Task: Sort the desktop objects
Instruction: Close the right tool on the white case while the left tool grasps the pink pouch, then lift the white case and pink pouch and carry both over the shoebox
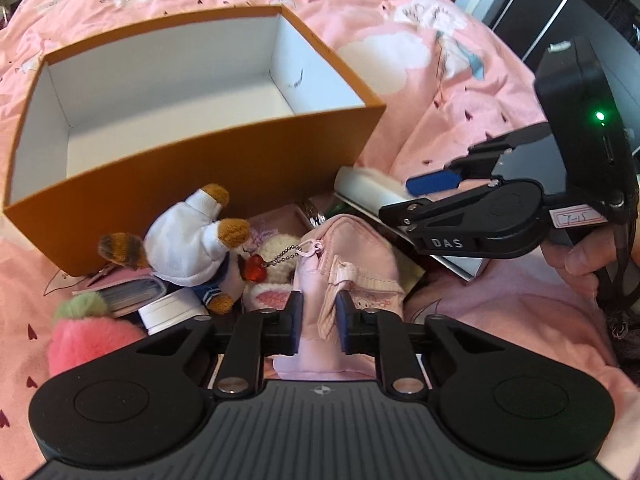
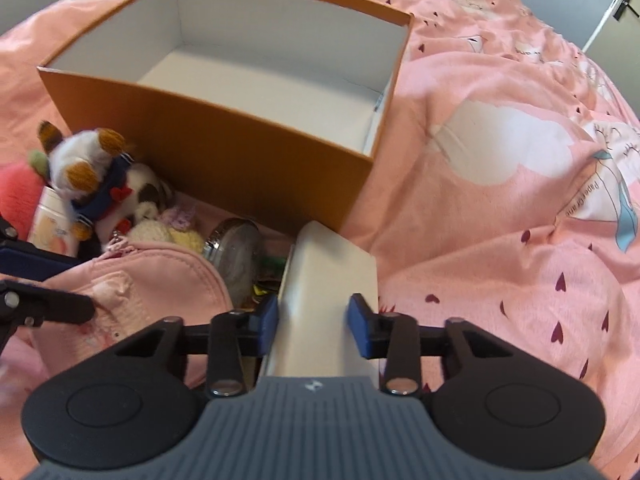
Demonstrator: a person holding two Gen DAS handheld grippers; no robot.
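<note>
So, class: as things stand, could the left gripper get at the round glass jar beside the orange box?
Probably not directly: the left gripper is shut on the pink pouch, which lies across the glass jar.

An orange cardboard box [image 1: 208, 168] with a white inside stands open on the pink bedspread [image 2: 500, 208]. Heaped against its near wall lie a plush cat in a white and navy sailor top [image 1: 192, 248], a fluffy pink strawberry [image 1: 86, 340], a pink zip pouch [image 1: 344, 256] with a red heart charm [image 1: 256, 268], a round glass lid [image 2: 236, 256], a small white jar [image 1: 172, 312] and a long white case [image 2: 324, 300] lying flat
</note>
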